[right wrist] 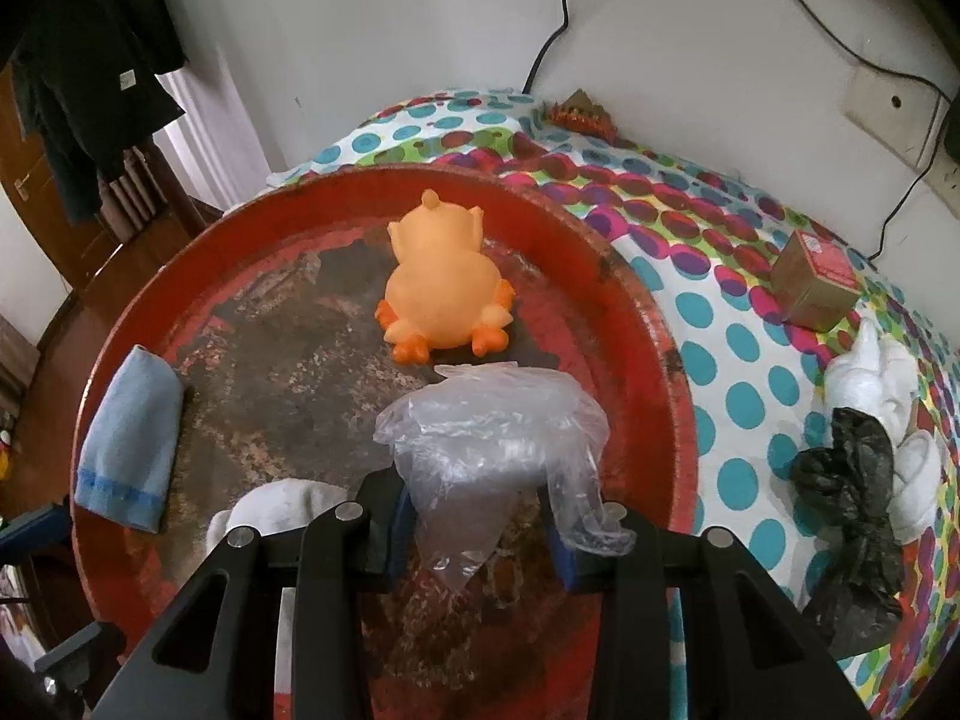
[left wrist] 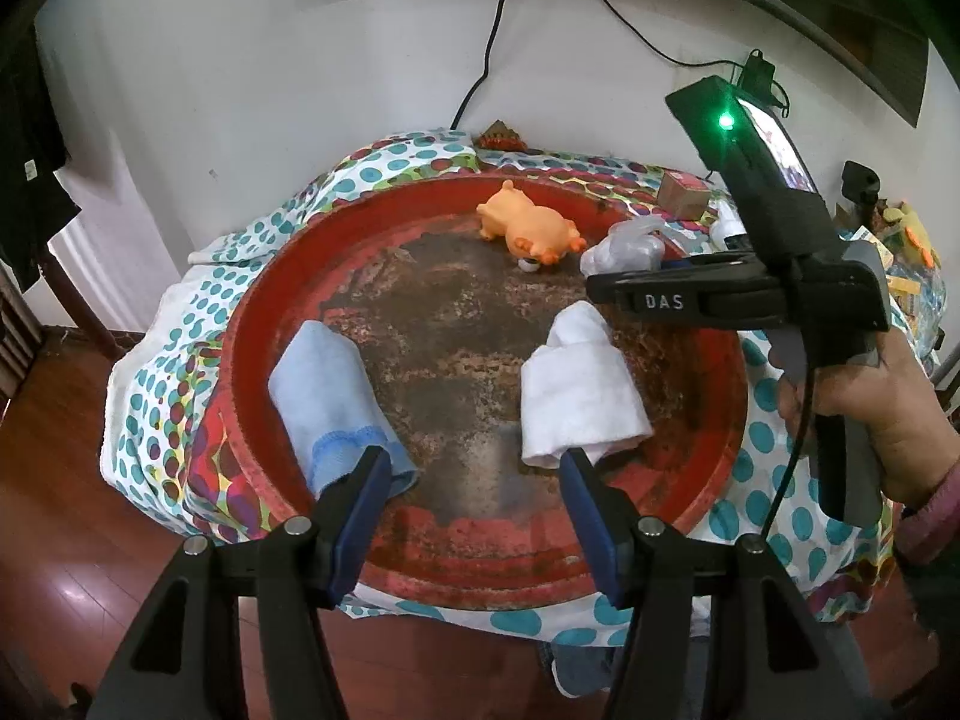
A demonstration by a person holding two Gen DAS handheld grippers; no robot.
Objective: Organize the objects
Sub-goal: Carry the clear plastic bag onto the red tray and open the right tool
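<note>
the right tongs (right wrist: 480, 531) pinch a clear plastic bag (right wrist: 489, 426) just above the red tray (right wrist: 636, 324), near the orange toy (right wrist: 441, 294). the bag is light, soft and slippery (best held by a bunched part). the left tongs (left wrist: 474, 498) hang open over the tray, holding nothing.

Soft, even indoor light; fisheye-bent, dark corners.

Both wrist views above red tray (left wrist: 270, 324)

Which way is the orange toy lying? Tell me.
Tipped over, not upright: the orange toy lies flat in the red tray, feet toward the camera.
</note>
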